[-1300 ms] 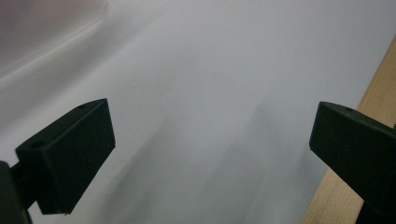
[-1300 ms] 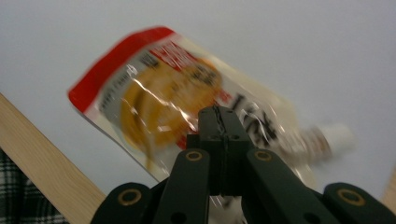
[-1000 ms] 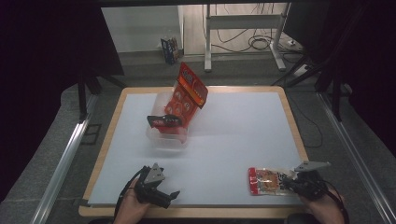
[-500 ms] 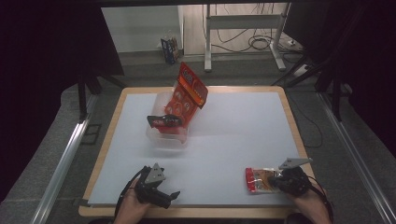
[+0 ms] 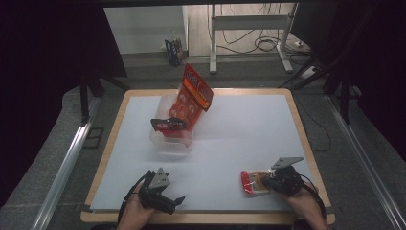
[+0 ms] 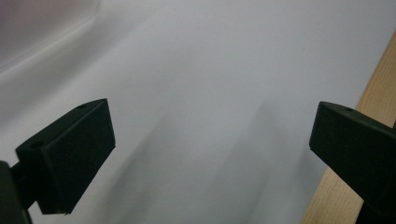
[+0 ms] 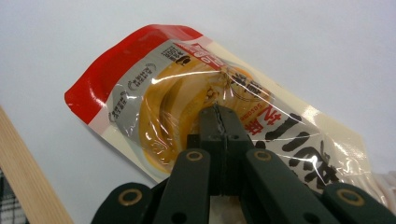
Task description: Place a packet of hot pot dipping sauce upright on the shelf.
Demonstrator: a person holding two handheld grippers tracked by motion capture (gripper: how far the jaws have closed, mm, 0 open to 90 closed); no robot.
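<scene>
Snack bags, seemingly two, stand inside clear tub on table.

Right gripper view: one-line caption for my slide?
Right gripper shut on a red-edged snack packet over the white table.

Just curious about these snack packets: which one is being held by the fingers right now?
The small red-and-yellow packet near the table's front edge, pinched in the right gripper. The larger orange packets stand in the clear tub, untouched.
</scene>
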